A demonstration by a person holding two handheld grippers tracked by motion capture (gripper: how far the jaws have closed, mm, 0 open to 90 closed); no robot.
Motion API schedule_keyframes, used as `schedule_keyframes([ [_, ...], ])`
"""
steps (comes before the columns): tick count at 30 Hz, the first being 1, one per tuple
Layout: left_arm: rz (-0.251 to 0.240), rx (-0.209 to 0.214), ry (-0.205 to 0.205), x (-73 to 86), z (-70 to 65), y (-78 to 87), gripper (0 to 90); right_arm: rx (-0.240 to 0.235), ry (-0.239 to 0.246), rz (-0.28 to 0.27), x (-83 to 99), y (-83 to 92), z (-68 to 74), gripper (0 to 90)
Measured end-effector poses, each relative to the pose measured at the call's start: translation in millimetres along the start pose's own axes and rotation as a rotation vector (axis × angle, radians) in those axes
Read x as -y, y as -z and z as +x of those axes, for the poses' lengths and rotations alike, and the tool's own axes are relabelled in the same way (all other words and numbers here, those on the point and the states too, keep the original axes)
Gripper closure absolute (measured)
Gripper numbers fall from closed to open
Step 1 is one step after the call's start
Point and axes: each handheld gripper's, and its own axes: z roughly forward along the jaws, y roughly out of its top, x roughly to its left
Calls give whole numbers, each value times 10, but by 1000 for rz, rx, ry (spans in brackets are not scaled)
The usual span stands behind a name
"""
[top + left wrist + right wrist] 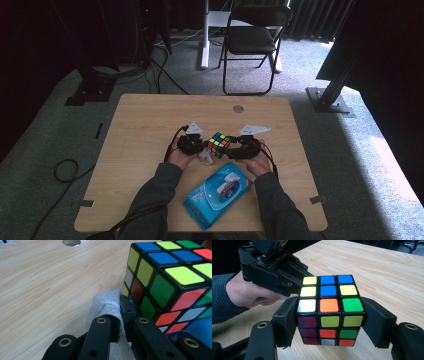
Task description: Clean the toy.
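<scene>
Meanwhile, at the middle of the wooden table (150, 130), just beyond the blue wipes pack (218, 194), my right gripper (329, 315) clamps the puzzle cube (329, 308) by two opposite sides, apparently to hold it steady and lifted for cleaning. Against the cube's left side, my left gripper (120, 315), jaws pinched narrow, holds a white wipe (105, 305) ready to rub the stickers.

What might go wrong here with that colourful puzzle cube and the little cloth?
The scrambled plastic puzzle cube is gripped by only two sides in the right gripper, so rubbing could twist it loose. The left gripper pinches just a fold of the white wipe, which might slip out.
</scene>
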Motion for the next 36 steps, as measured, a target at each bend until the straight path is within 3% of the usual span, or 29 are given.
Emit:
schedule_keyframes([
  [17, -51, 9, 12, -92, 16, 114, 872, -10, 8, 25, 34, -65, 3, 340],
  [29, -115, 15, -1, -217, -24, 271, 873, 19, -15, 41, 111, -65, -70, 340],
  [36, -139, 27, -12, -207, -76, 342, 872, 40, -29, 23, 104, -21, -108, 340],
])
